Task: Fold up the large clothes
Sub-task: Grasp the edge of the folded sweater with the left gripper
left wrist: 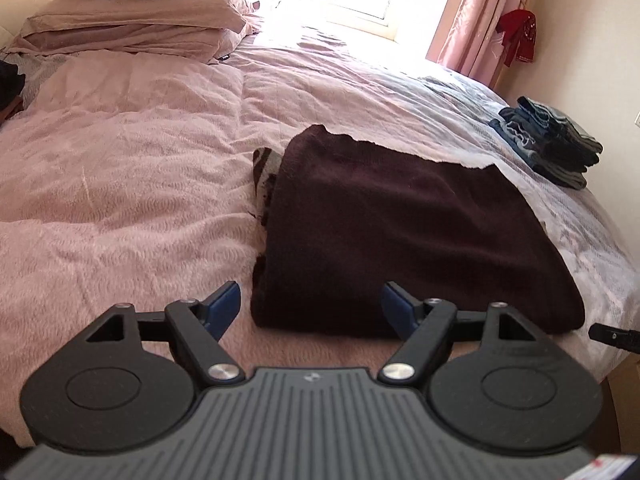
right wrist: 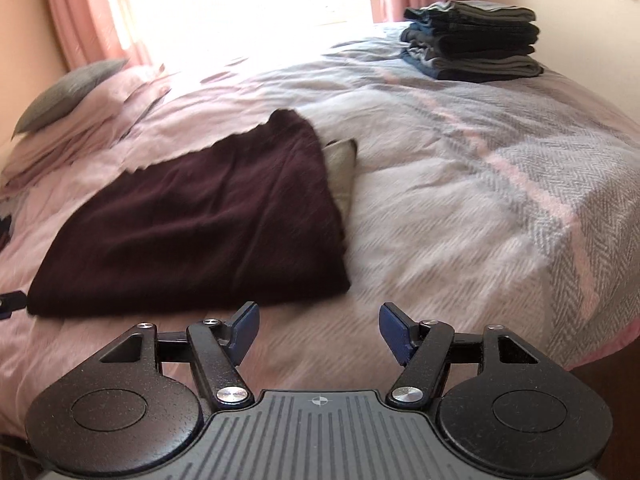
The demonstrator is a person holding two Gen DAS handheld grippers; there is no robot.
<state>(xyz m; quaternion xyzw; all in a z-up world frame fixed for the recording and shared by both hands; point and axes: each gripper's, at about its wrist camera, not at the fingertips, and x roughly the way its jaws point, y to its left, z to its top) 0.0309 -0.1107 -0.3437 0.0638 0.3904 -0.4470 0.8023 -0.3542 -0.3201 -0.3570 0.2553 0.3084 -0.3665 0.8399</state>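
A dark maroon garment [left wrist: 400,232] lies folded flat on the pink bed cover, with a striped lighter layer [left wrist: 264,172] poking out at its left edge. My left gripper [left wrist: 312,310] is open just in front of its near left corner, nothing between the blue pads. In the right wrist view the same maroon garment [right wrist: 192,224] lies left of centre, a beige layer [right wrist: 342,164] showing at its right edge. My right gripper [right wrist: 319,332] is open over the bed cover, right of the garment's near right corner, holding nothing.
A stack of folded dark and denim clothes [right wrist: 476,42] sits at the bed's far right corner [left wrist: 556,144]. Pillows [left wrist: 132,20] lie at the head of the bed. Pink curtains [left wrist: 476,16] frame a bright window. The bed edge [right wrist: 600,344] drops off at right.
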